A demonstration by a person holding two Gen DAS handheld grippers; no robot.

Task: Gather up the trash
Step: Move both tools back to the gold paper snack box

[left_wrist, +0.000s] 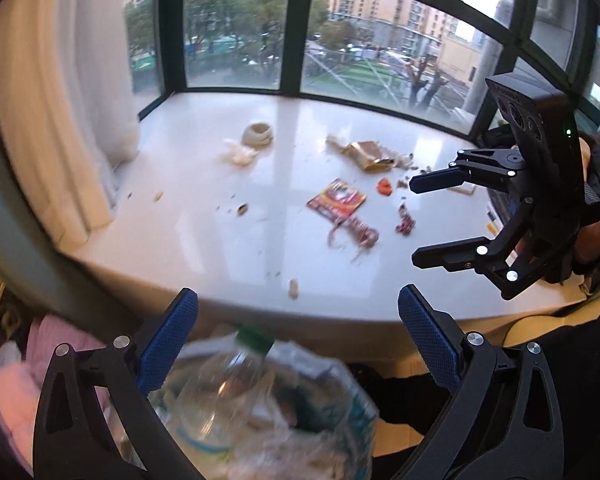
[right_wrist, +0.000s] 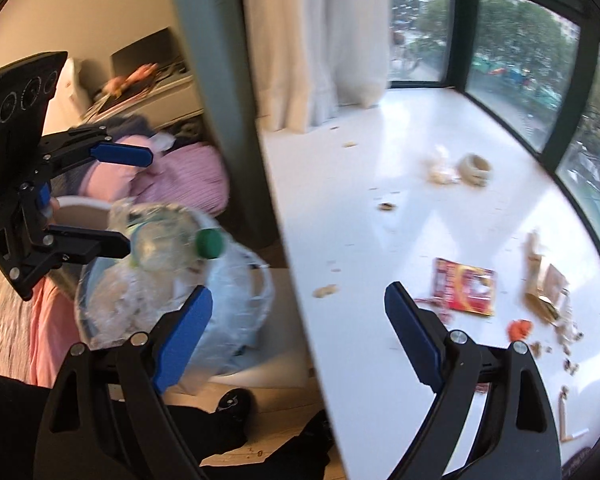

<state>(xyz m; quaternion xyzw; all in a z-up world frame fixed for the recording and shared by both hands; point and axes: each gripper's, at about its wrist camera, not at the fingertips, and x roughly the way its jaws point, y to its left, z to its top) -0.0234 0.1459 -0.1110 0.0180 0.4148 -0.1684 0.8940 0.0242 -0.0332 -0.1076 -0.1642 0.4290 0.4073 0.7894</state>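
both grippers, left [left_wrist: 298, 344] and right [right_wrist: 300, 332], had jaws spread, holding nothing; the red wrapper [left_wrist: 337, 199] on the table [left_wrist: 204, 240] looked light and crinkly, best pinched by an edge.

A clear plastic bottle [left_wrist: 224, 384] with a green cap [right_wrist: 209, 243] lies tilted, blurred, on top of the crumpled wrappings that fill the plastic-lined trash bin [right_wrist: 236, 280], which stands on the floor just below the edge of the white window ledge [left_wrist: 220, 248]. On that ledge, a flat red and yellow snack wrapper [left_wrist: 337, 200] lies near the middle with a twisted reddish strip [left_wrist: 359, 236] beside it, and farther toward the window lies a torn, crumpled brown paper packet [left_wrist: 369, 156]. A small orange scrap [left_wrist: 385, 187] sits between the wrapper and the packet, a pale round ring-shaped piece [left_wrist: 257, 134] and a crumpled clear wrapper [left_wrist: 240, 154] lie toward the curtain side, and peanut shells and crumbs are scattered across the ledge.
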